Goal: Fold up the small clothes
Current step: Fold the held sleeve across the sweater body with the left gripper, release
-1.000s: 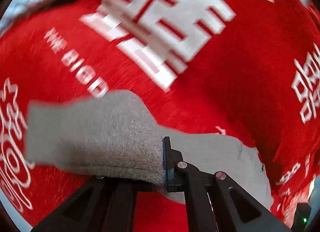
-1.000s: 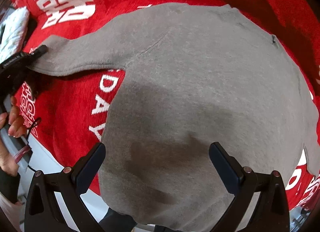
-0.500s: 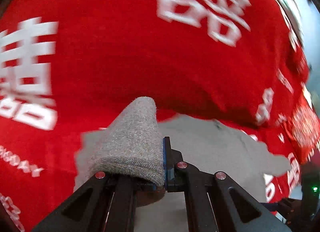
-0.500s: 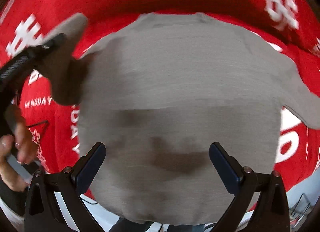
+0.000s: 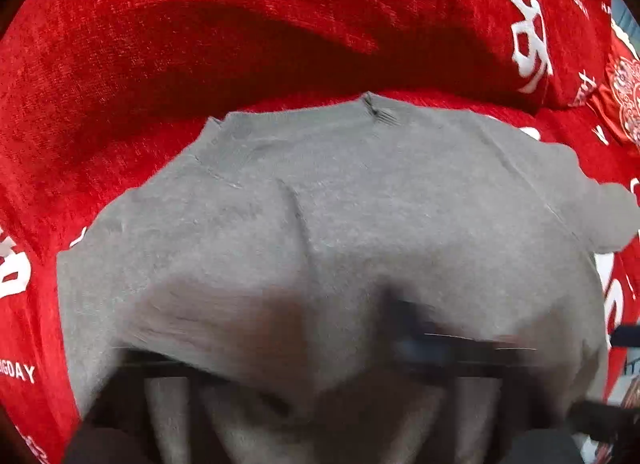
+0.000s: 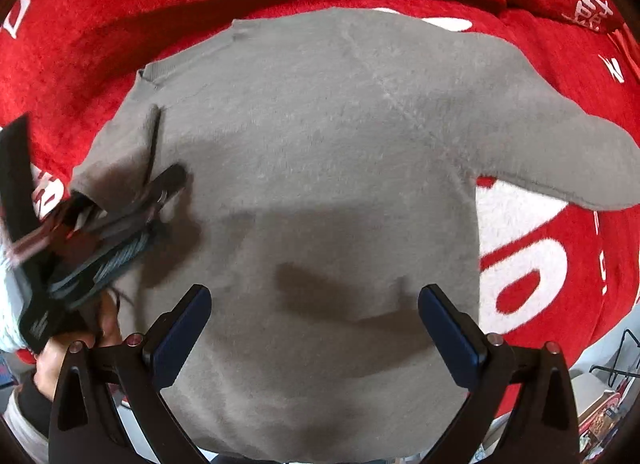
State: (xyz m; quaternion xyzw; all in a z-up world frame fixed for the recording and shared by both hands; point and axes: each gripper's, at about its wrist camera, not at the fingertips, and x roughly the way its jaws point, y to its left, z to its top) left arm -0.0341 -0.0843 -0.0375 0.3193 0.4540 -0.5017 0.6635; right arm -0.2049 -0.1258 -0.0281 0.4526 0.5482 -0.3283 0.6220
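A small grey knit sweater (image 6: 320,168) lies flat on a red blanket (image 6: 100,16). Its left sleeve (image 6: 116,160) is folded in over the body; the right sleeve (image 6: 568,160) still sticks out to the right. My left gripper (image 6: 160,192) lies low over the folded sleeve at the sweater's left side; its view is motion-blurred, the fingers are smeared dark shapes, and the sweater (image 5: 320,224) fills that view. My right gripper (image 6: 314,328) is open and empty, hovering over the sweater's lower body.
The red blanket (image 5: 200,24) has white lettering and a raised fold behind the sweater's collar. The blanket's front edge and floor clutter (image 6: 608,396) show at the lower right. A hand (image 6: 60,352) holds the left gripper at the lower left.
My left gripper carried the left sleeve to the right across the sweater's body and down onto it. The right gripper stayed open above the lower body.
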